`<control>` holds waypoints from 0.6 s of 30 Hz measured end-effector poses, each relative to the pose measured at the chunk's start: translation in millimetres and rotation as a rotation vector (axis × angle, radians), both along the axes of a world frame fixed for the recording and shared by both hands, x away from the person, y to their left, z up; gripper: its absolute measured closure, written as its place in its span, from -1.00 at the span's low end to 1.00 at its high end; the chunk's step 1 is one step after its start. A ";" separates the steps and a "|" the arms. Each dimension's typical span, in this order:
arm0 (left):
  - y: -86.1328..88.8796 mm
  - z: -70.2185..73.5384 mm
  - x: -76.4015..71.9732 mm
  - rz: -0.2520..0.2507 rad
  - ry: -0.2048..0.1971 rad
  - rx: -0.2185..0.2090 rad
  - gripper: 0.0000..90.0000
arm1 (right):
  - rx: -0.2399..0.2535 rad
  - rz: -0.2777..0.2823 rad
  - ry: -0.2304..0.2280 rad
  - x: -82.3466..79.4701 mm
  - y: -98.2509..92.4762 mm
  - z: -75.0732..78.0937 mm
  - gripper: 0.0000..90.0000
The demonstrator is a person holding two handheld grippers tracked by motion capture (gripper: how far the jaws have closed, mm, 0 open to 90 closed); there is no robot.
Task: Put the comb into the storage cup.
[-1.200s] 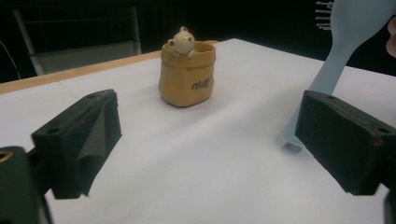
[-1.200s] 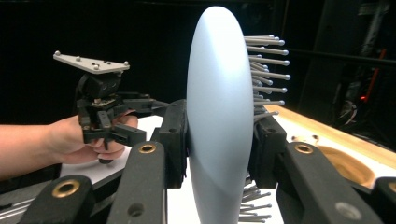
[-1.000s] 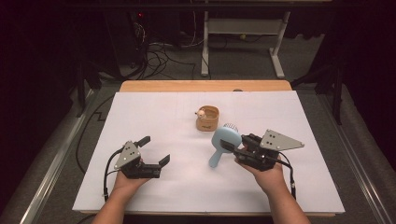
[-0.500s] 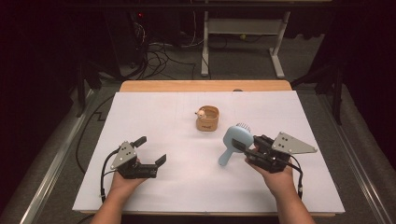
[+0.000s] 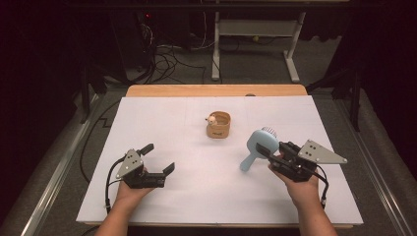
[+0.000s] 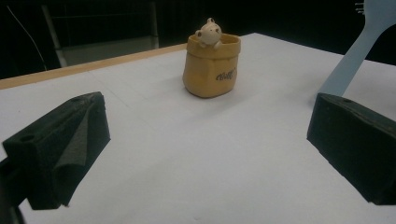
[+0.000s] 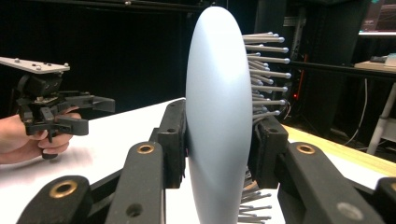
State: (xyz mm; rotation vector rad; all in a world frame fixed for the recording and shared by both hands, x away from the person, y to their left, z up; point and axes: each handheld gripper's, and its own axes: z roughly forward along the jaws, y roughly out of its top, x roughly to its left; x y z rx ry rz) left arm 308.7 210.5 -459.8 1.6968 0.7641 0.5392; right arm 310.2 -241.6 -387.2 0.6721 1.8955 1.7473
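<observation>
At the counter's (image 5: 147,113) right, the right tongs (image 5: 275,151) pinch the brush (image 5: 259,146) by its head, handle free, likely for carrying. The left tongs (image 5: 160,158) rest spread and empty, facing the pouch (image 5: 219,126).

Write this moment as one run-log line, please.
right gripper: shut on blue hairbrush, off the table | left gripper: open, empty | yellow pouch: mid-table, untouched
</observation>
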 end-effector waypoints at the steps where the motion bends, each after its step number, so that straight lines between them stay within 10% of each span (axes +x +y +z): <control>1: 0.2 0.0 0.0 0.001 0.000 -0.002 -1.00 | 0.001 -0.004 -0.001 -0.1 -1.0 0.0 0.43; 18: -0.1 -0.3 -0.9 0.001 -0.010 0.010 -1.00 | 0.025 -0.114 -0.011 0.8 -22.1 -1.1 0.42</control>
